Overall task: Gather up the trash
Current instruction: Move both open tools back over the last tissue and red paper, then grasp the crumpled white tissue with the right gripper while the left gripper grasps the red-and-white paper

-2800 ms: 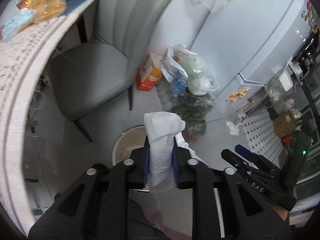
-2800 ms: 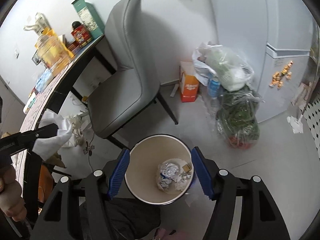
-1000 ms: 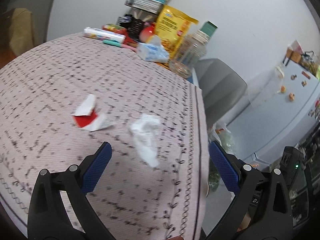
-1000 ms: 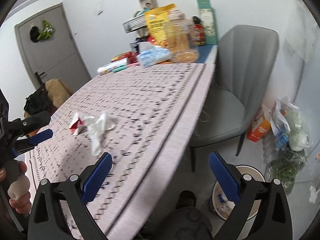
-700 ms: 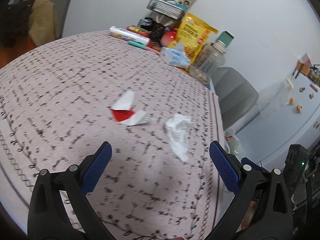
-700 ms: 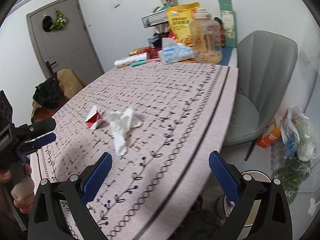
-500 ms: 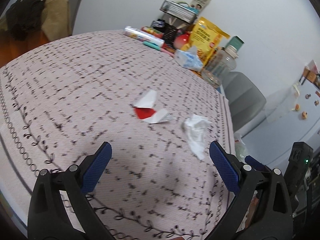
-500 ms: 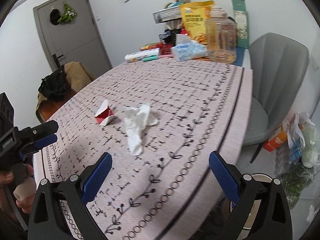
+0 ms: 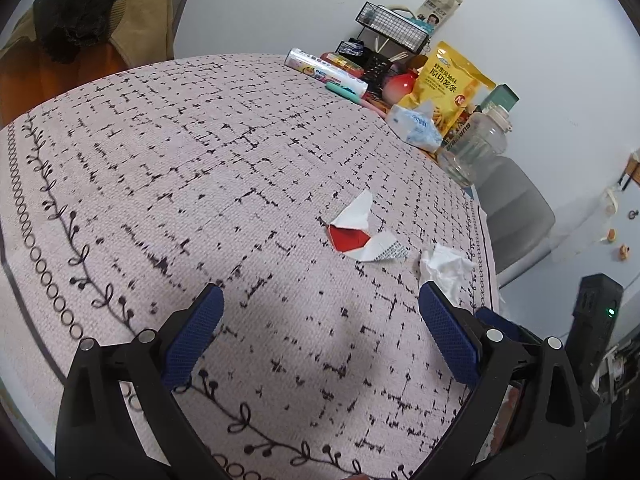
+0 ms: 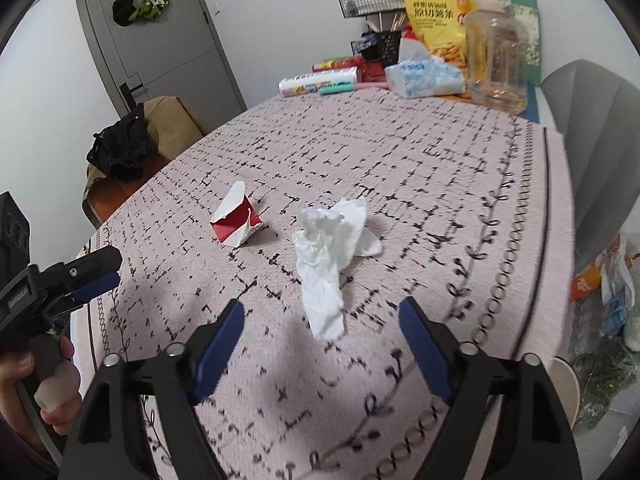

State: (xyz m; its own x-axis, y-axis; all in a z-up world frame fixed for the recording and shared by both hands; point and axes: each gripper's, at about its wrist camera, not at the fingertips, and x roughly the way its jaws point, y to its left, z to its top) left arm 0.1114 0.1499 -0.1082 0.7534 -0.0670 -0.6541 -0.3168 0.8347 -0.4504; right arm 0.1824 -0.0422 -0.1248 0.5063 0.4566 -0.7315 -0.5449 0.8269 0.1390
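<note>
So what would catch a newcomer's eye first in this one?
Two scraps of litter in the middle of the patterned tablecloth: a crumpled white tissue and, beside it, a torn red-and-white wrapper. The right gripper, jaws open and just narrowing, points at the tissue, not touching it.

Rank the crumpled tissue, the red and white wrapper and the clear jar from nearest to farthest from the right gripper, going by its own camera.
1. crumpled tissue, just ahead of the right gripper
2. red and white wrapper, farther left
3. clear jar, far table end
</note>
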